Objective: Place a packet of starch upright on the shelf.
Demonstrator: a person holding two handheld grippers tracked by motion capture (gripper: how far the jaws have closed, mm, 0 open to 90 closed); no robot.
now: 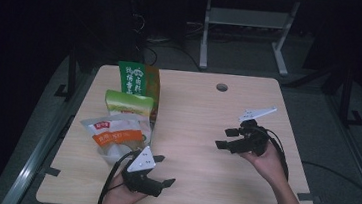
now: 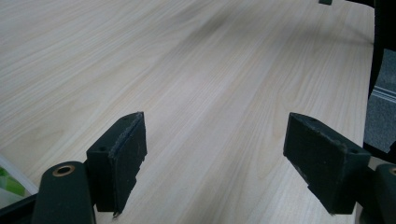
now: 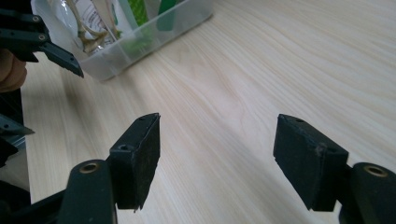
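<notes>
Dark room, wood table (image 1: 196,128). My left gripper (image 1: 159,173) and right gripper (image 1: 228,138) both gape, empty. Approach step; next, right reaches 9 o'clock toward snack packets (image 1: 116,131) in clear bin (image 3: 140,46).

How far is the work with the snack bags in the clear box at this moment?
Done: three snack bags already stand in the clear box on the table's left side. In hand: nothing; the left claw and right claw are both open and empty over bare wood. Left: the right claw points toward the box, so the next handling of the bags has not started.
</notes>
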